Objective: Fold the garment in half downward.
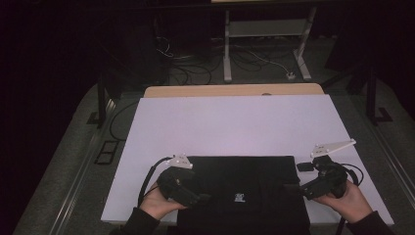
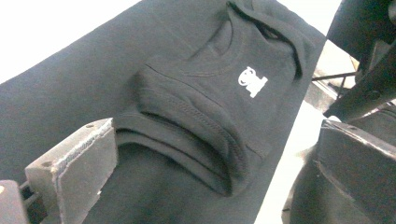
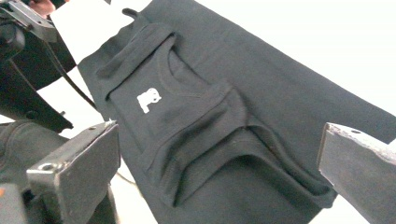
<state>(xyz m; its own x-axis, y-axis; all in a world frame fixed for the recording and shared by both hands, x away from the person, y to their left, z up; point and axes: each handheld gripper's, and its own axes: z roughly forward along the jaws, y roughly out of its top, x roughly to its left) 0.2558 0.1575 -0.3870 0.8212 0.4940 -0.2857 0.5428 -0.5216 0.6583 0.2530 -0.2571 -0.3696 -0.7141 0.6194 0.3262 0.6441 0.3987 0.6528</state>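
My left tool (image 1: 203, 198) hovers at the left edge of the folded black garment (image 1: 243, 192), jaws spread wide, holding nothing. The garment lies on the white bench (image 1: 235, 122) near me. My right tool (image 1: 292, 187) gapes empty at its right edge.

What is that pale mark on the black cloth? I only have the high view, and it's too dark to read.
Observer: In the left gripper view the mark is a white logo printed on the chest of a black garment, just below its neckline.
Operator: Is the cloth lying flat?
Observer: No. The right gripper view shows layered folds with stitched hems bunched across its middle.
Operator: Is either tool gripping it?
Observer: No. The left tool and the right tool each stand wide open above the fabric, their jaws pressing on nothing.
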